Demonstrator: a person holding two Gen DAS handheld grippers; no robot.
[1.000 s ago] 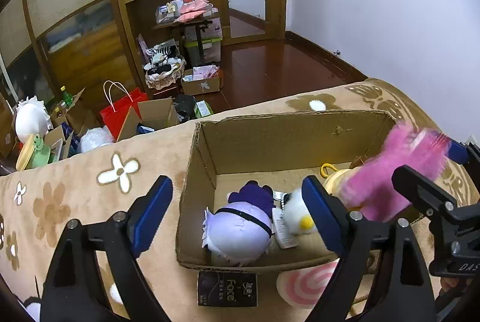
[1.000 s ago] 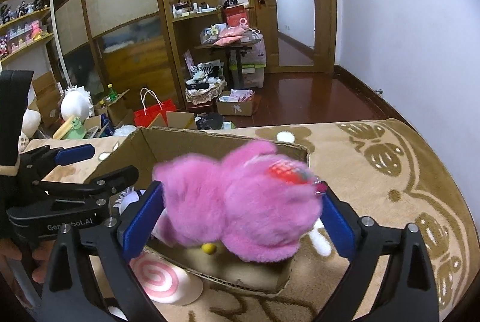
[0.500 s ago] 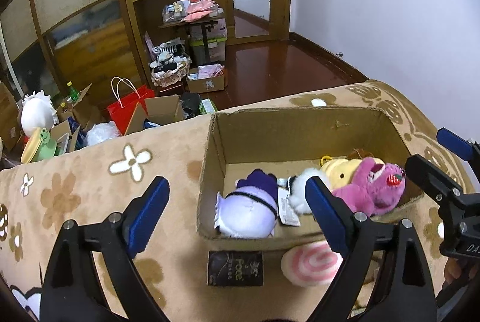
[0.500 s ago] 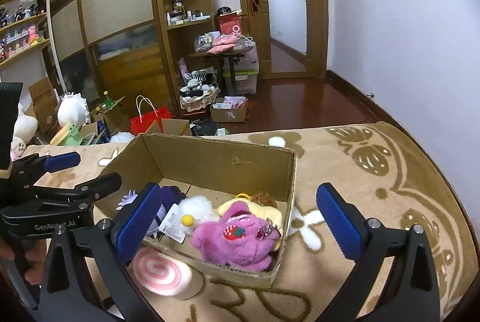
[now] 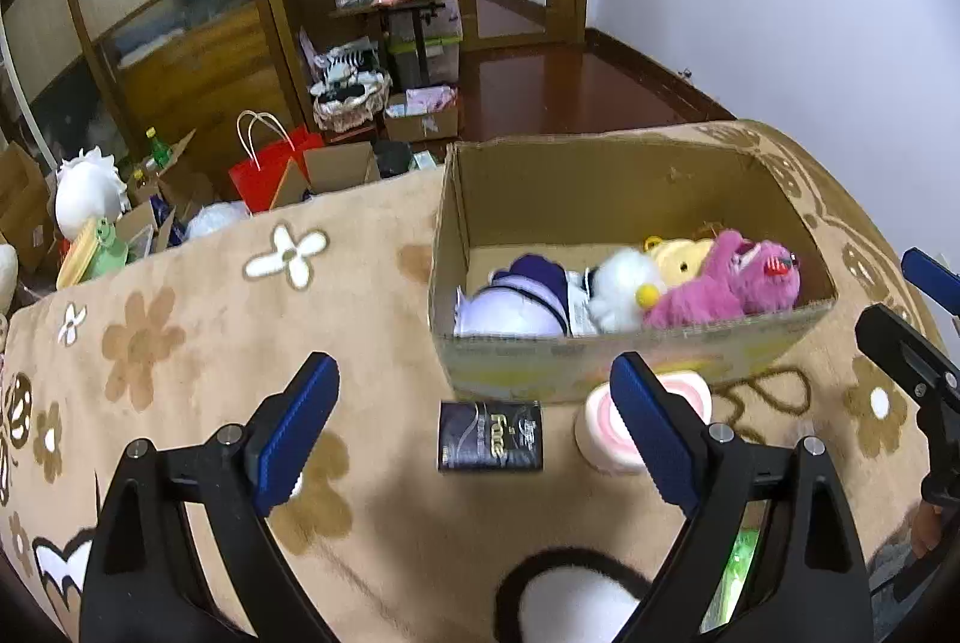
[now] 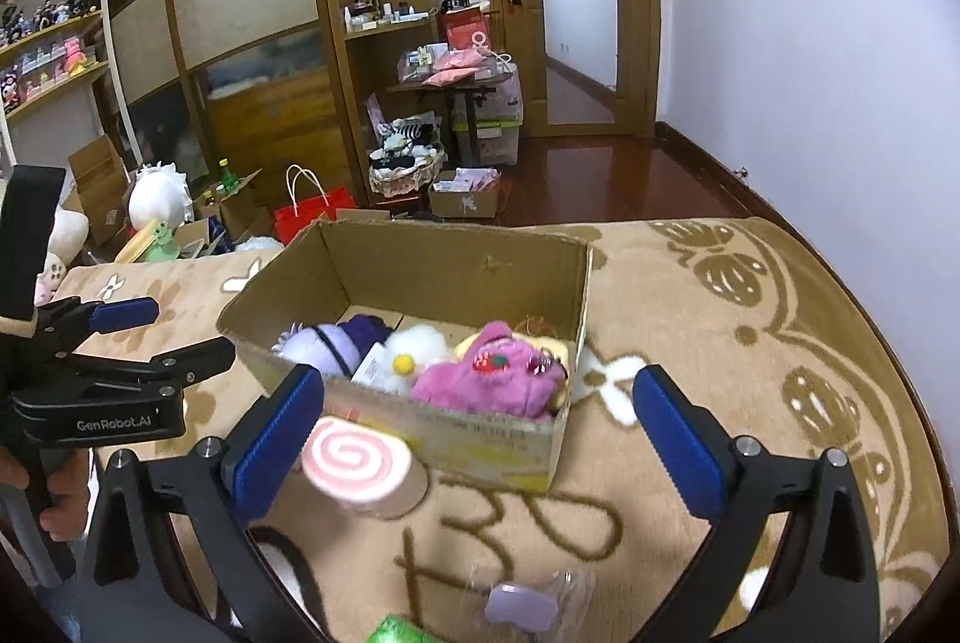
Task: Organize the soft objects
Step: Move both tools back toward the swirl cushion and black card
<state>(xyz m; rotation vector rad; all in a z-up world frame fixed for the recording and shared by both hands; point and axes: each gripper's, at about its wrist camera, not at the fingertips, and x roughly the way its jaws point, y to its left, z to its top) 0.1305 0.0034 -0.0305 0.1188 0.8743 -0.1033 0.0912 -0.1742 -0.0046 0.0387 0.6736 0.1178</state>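
Pink plush [image 6: 489, 380] in box [image 6: 456, 259], right end; left gripper [image 5: 474, 424] and right gripper [image 6: 477, 439] both wide, empty

"GenRobot.AI" is showing in pale letters on the black body of the left gripper [image 6: 153, 343], just left of the cardboard box [image 6: 498, 454]. In front of that box, a small dark packet [image 5: 491, 437] is lying flat, reading "Face" in light lettering; its smaller print is staying too blurred to read.

both wrist views look down, near; share cardboard box [image 5: 630, 349] [image 6: 480, 433] on blanket.
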